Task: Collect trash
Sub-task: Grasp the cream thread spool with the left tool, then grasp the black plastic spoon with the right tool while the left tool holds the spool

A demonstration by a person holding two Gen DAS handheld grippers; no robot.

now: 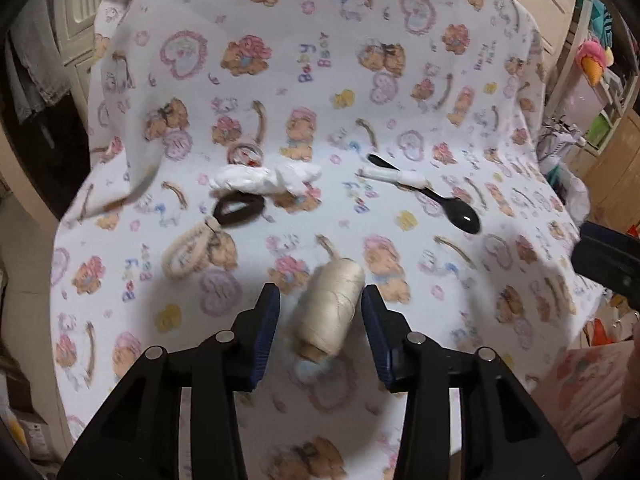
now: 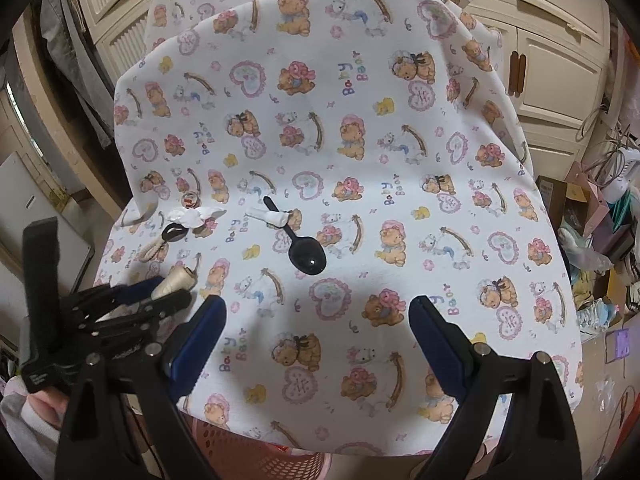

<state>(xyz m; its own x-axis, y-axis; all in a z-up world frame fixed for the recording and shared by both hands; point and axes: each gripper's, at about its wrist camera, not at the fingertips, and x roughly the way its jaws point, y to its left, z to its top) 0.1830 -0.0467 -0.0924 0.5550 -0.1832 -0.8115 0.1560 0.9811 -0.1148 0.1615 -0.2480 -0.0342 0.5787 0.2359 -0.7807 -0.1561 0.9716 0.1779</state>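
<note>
left gripper (image 1: 320, 312) straddling cream thread spool (image 1: 326, 312), pads not quite biting yet, lined up to grab. right gripper (image 2: 318, 320) spread wide, empty, idling above teddy-print cloth (image 2: 400, 140).

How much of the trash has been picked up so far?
Nothing looks collected yet. The left gripper has the thread spool between its fingers, though a firm grip isn't clear. The right gripper is open and empty. The black spoon, white wrappers and hair ties remain on the cloth.
</note>
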